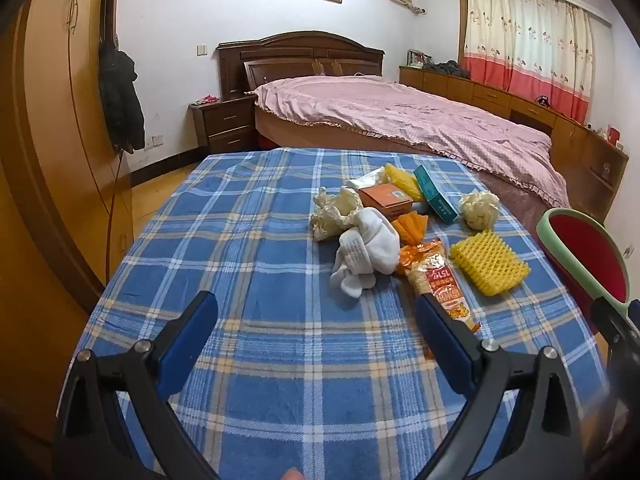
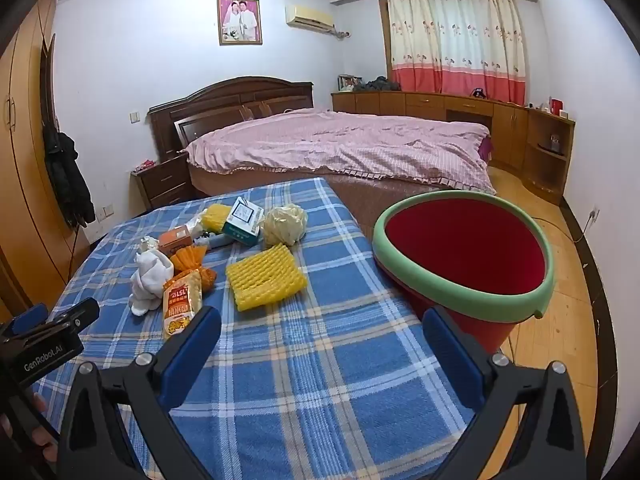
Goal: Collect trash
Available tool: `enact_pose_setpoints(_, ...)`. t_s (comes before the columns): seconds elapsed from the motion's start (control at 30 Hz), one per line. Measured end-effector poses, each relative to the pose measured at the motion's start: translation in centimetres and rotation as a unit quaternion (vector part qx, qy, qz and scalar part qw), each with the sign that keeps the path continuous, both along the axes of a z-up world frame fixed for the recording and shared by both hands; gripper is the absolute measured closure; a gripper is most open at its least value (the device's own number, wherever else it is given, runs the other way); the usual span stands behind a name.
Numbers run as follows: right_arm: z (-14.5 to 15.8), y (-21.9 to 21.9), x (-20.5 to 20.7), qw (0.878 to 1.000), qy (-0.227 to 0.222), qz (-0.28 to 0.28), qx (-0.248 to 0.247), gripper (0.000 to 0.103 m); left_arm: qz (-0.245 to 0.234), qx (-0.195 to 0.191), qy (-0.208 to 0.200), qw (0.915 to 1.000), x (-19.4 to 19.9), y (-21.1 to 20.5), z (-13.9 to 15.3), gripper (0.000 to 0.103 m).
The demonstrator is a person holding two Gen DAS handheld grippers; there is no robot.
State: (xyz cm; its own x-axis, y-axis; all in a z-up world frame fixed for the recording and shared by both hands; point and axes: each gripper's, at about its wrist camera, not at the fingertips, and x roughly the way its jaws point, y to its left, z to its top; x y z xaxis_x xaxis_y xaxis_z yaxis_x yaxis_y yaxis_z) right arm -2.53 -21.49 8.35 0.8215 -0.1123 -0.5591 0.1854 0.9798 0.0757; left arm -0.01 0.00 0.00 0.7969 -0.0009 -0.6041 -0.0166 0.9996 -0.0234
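Both grippers are held with fingers spread wide and nothing between them: the left gripper (image 1: 316, 312) and the right gripper (image 2: 322, 328) are poised above the blue plaid cloth (image 2: 304, 392). The trash is clustered on the cloth at about one o'clock in the left wrist view: a white sock (image 1: 366, 254), a snack packet (image 1: 442, 280) and yellow foam netting (image 1: 488, 262). A red bucket with a green rim (image 2: 464, 264) is seen at two o'clock from the right gripper, beside the cloth's edge.
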Motion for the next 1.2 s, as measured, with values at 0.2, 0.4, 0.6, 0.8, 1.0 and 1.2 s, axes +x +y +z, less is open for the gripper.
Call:
enact_pose_setpoints(0.2,-0.01,-0.02,-0.01,1.000,0.003,-0.001,0.000,0.000,0.000,0.001,0.001,1.0000,-0.02,0.18,-0.04,0.005)
enact_pose_setpoints(0.4,-0.02,-0.05,-0.12,1.000,0.002,-0.003,0.001,0.000,0.005,0.001,0.002,1.0000,-0.12,0.26,0.09,0.005)
enact_pose_setpoints(0.6,-0.01,-0.16,-0.13,1.000,0.003,-0.002,0.003,0.000,0.006,0.002,0.004,1.0000,-0.06,0.30,-0.22,0.005)
enact_pose_setpoints(0.8,0.10,-0.22,0.09,1.000,0.004,-0.002,0.003,0.000,0.006,0.005,0.006,1.0000,-0.05,0.16,-0.21,0.005)
enact_pose_setpoints(1.0,-0.15,-0.17,-0.10,1.000,0.005,-0.001,0.004,0.000,0.009,0.008,0.011,0.9999,0.00,0.16,-0.28,0.005)
enact_pose_setpoints(1.2,-0.16,-0.16,-0.14,1.000,0.005,-0.002,0.004,0.000,0.009,0.008,0.012,0.9999,0.05,0.12,-0.25,0.005)
